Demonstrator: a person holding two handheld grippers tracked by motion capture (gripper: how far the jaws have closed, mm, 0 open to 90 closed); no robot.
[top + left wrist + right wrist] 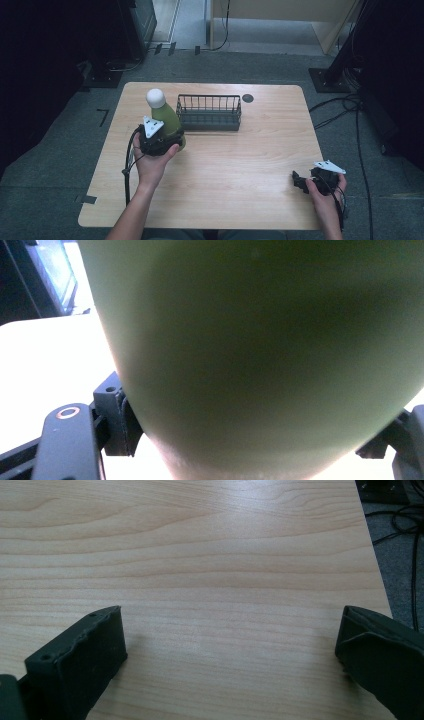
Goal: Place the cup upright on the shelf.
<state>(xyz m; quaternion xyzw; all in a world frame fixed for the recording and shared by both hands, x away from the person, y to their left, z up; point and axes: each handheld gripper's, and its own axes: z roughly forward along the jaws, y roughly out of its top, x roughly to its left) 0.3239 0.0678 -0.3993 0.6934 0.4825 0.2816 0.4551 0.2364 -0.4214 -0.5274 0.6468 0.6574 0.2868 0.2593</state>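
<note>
Left gripper (159, 139) clamps the lower body of the green bottle (166, 120), left of centre on the table (240, 165), just left of the wire basket (209, 113). Right gripper (306, 181) rests agape and empty at the near right edge. Likely step: move the bottle; keep it upright and the grip firm and low.

A green bottle (260, 355) (very close, blurred) sits clamped between the left gripper (260, 440) jaws.
</note>
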